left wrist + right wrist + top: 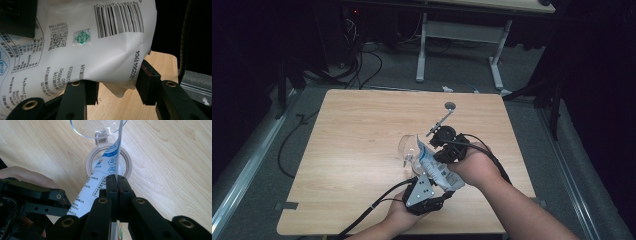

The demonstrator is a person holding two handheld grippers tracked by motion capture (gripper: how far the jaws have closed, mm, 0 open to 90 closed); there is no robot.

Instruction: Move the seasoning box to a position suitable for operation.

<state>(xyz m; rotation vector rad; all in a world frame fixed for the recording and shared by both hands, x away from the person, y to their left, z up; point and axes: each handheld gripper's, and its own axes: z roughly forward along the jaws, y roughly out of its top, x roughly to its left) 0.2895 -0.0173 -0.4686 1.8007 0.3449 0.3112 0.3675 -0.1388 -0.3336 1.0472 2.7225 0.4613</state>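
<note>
Pouring is the step in hand, by my reading. The right hand-held gripper, at bottom centre of its own view, has its jaws pressed together on the thin edge of the white pouch. The left hand-held gripper sits low in its view, jaws apart around the pouch's lower corner; the right-hand pad touches the film, the other I cannot tell. The pouch's mouth tilts toward the round container with its clear lid flipped open, mid-tabletop in the high view. Next, likely, raise the lower end so the contents run out, keeping the mouth over the opening.
</note>
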